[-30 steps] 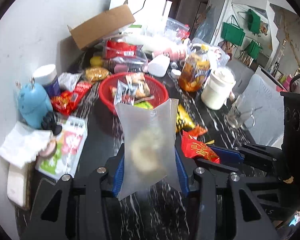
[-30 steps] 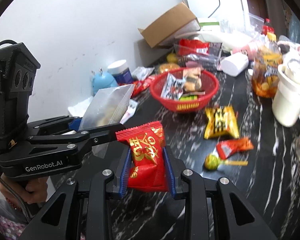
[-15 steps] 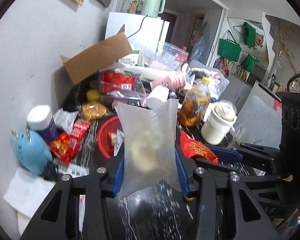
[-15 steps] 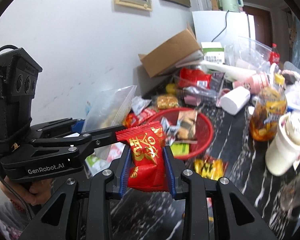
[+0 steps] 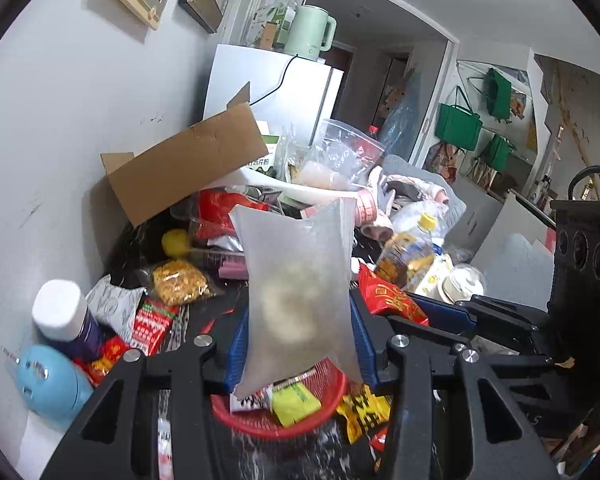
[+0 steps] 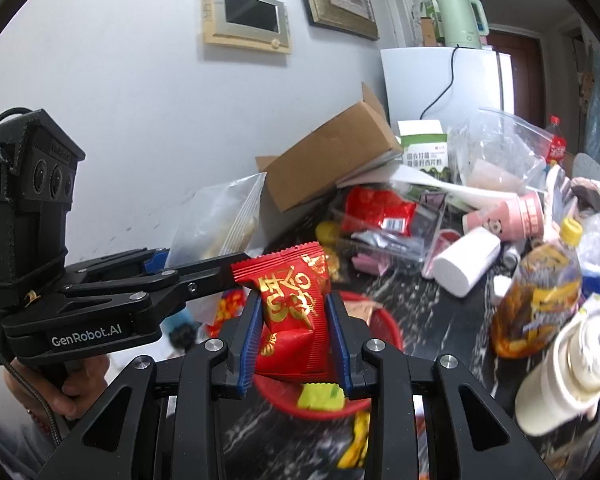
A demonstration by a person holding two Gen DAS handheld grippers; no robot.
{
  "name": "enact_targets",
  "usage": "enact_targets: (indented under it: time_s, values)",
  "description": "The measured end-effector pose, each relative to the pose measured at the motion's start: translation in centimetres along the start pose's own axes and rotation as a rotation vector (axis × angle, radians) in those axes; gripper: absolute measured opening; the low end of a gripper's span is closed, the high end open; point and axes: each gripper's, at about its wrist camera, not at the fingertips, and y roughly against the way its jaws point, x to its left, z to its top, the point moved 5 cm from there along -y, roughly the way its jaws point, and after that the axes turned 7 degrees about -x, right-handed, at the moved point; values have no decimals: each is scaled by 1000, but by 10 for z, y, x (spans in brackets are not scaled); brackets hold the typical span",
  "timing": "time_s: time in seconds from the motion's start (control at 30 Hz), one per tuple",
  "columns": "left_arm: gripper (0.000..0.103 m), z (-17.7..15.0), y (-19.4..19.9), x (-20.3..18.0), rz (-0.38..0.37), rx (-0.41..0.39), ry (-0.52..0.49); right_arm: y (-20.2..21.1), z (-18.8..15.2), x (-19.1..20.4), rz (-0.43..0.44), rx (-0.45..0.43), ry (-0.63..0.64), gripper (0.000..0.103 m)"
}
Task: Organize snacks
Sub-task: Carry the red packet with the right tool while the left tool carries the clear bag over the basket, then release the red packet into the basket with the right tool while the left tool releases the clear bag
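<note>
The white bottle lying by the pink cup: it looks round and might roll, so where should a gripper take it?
Grip the white bottle across its middle, from above, fingers on its long sides: it lies on its side on the table.

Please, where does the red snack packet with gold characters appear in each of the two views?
Left wrist view: right of centre, red snack packet beside the translucent bag.
Right wrist view: centre, the packet clamped in the right gripper.
Shared landmark: red basket.

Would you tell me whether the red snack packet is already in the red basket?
Not yet. The red snack packet is clamped upright between the right gripper fingers, held above the red basket rather than lying inside it.
</note>
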Motion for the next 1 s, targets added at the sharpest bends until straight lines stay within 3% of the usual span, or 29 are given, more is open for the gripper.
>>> enact_targets:
  time_s: [0.3, 0.57, 1.0]
  values:
    - [44, -9, -45, 18, 48, 73, -16, -39, 1, -30, 11, 17, -53, 31]
    - [44, -36, -87, 36, 89, 202, -11, -79, -23, -56, -28, 132, -112, 31]
    - [44, -60, -115, 47, 102, 309, -18, -107, -49, -63, -95, 244, -93, 31]
